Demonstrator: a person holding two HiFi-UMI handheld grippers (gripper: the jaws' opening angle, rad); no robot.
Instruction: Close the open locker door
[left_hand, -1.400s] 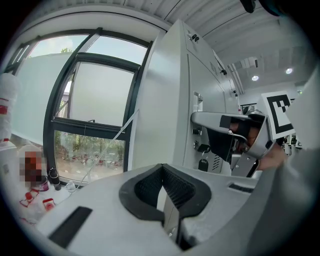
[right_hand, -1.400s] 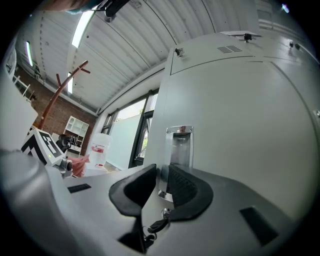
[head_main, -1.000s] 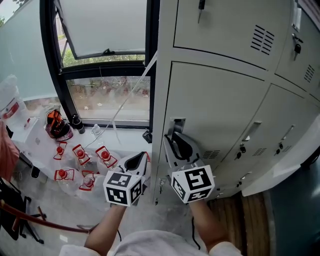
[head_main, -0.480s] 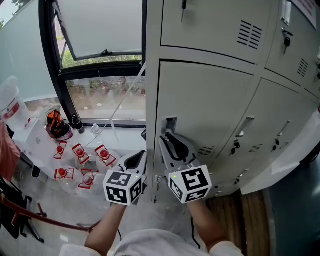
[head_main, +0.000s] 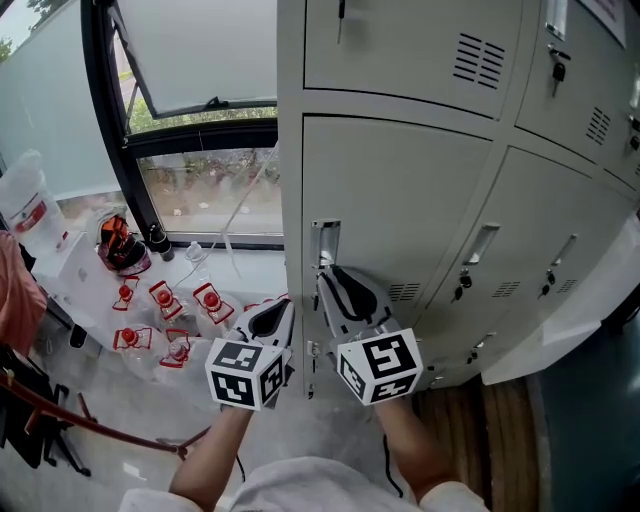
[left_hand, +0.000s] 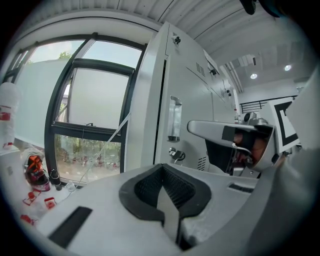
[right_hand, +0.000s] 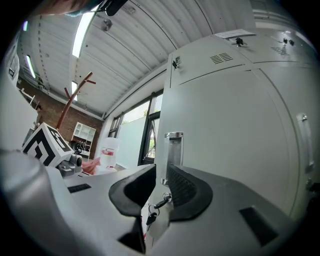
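All three views on locker door (head_main: 400, 200)

The right gripper (head_main: 338, 290) is at the left edge of the grey locker door (head_main: 400, 200), just under its metal handle (head_main: 325, 243). The left gripper (head_main: 270, 322) hangs just beside it, apart from the door. On the floor (head_main: 150, 420), along the edge below the window (head_main: 200, 190), lie several small clear things with red caps (head_main: 165, 300).
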